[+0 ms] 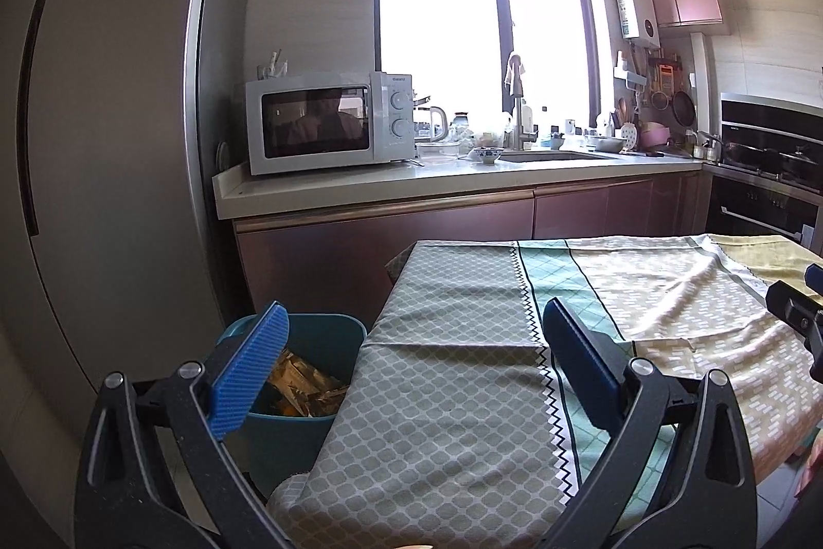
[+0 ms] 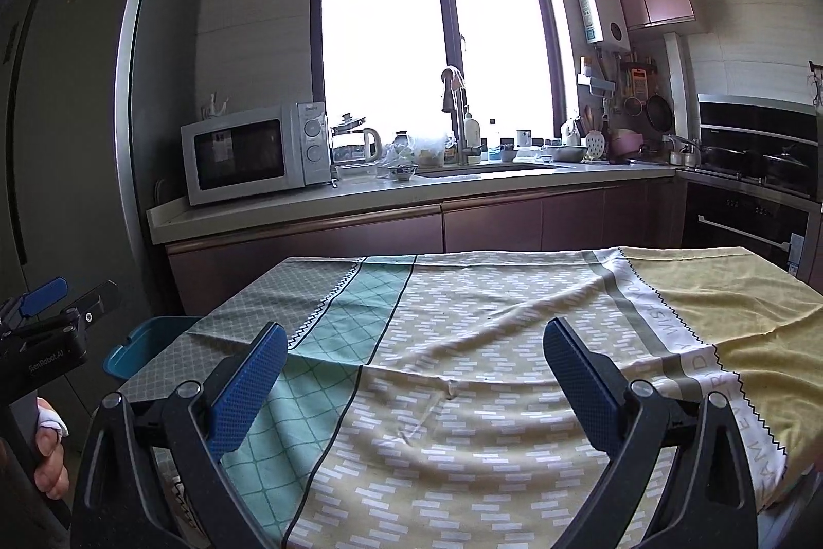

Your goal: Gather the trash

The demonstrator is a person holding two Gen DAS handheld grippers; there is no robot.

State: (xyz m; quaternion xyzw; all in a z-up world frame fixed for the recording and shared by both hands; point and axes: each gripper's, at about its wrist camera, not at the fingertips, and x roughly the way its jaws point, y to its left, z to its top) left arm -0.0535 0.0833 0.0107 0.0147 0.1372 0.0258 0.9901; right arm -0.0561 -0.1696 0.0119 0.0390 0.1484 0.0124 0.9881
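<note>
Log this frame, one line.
left gripper: open, empty | right gripper: open, empty | bin: wrappers inside | tablecloth: no trash visible

a teal plastic bin (image 1: 308, 394) is seen standing upright on the floor, just beside the left edge of the cloth-covered table (image 1: 463, 394) and partly tucked under the hanging cloth. crumpled wrappers (image 1: 303, 387), brownish and shiny, are seen piled inside it. in the right wrist view only a corner of the bin's rim (image 2: 149, 343) is shown.

Both wrist views facing tablecloth (image 1: 463, 343), counter (image 2: 360, 194)
</note>
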